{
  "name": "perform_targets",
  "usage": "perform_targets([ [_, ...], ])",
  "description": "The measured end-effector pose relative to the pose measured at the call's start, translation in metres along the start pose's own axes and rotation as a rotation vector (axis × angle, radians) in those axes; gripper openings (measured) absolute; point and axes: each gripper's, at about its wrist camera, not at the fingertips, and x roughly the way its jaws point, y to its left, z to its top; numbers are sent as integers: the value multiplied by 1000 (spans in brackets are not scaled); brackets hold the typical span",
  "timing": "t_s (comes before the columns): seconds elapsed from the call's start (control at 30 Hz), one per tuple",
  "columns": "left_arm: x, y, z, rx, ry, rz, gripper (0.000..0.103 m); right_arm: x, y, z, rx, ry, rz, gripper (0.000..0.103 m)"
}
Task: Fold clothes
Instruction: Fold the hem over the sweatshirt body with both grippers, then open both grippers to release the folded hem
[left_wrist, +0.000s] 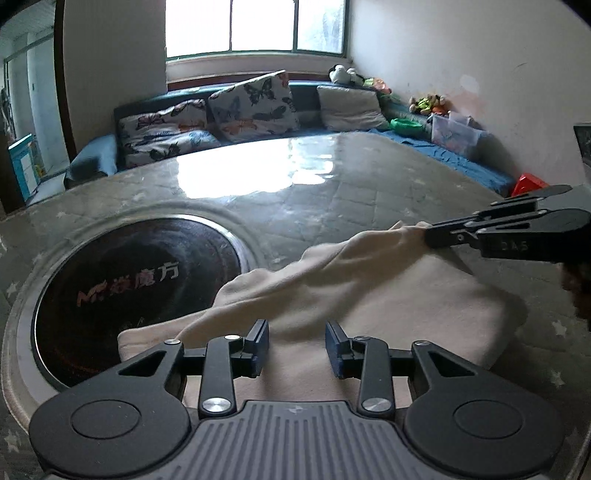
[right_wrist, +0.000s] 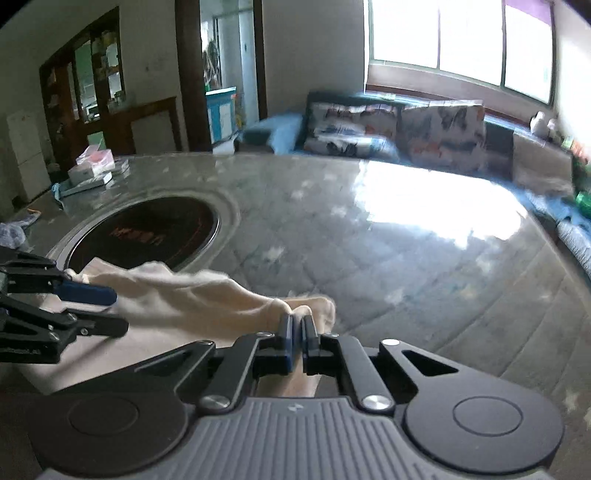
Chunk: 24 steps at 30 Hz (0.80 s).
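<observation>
In my left wrist view the left gripper (left_wrist: 297, 345) fills the bottom of the frame with its jaws standing wide apart and nothing between them, poised just over the near part of the cream garment (left_wrist: 354, 291). The garment lies on the glossy grey worktop (left_wrist: 332, 177), spreading from lower centre toward the right of the frame. Its left edge overlaps the rim of the round dark hob plate (left_wrist: 136, 273) set into the worktop at the left. A ridge of the fabric rises toward the right edge of the frame, where my right gripper (left_wrist: 430, 236) comes in with its jaws pinched tight on the cloth's corner.

In the right wrist view I see the same grip from close up: the right gripper (right_wrist: 298, 328) at lower centre has its jaws closed on a bunched fold of the cream garment (right_wrist: 192, 291), and the cloth trails away to the left of the frame. There the left gripper (right_wrist: 107, 310) reaches in from the left edge, one blue pad above the fabric and one black finger below it, well apart.

Beyond the worktop, a blue sofa (left_wrist: 461, 158) with butterfly cushions (left_wrist: 255, 105) sits under the bright window (left_wrist: 255, 26).
</observation>
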Motion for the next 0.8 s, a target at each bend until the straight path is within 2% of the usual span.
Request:
perform_targets([
  [0.1, 4, 3, 0, -14, 6, 2, 37, 15, -4, -3, 13, 64, -10, 5],
  [0.27, 8, 6, 5, -24, 6, -4, 37, 5, 3, 6, 1, 12, -8, 12],
  [0.47, 22, 10, 12, -60, 22, -16, 37, 13, 29, 21, -37, 10, 146, 12],
  [0.63, 27, 14, 14, -83, 22, -24, 37, 45, 38, 23, -33, 41, 147, 12],
  [0.8, 11, 23, 12, -111, -14, -27, 37, 49, 37, 21, -10, 40, 138, 12],
])
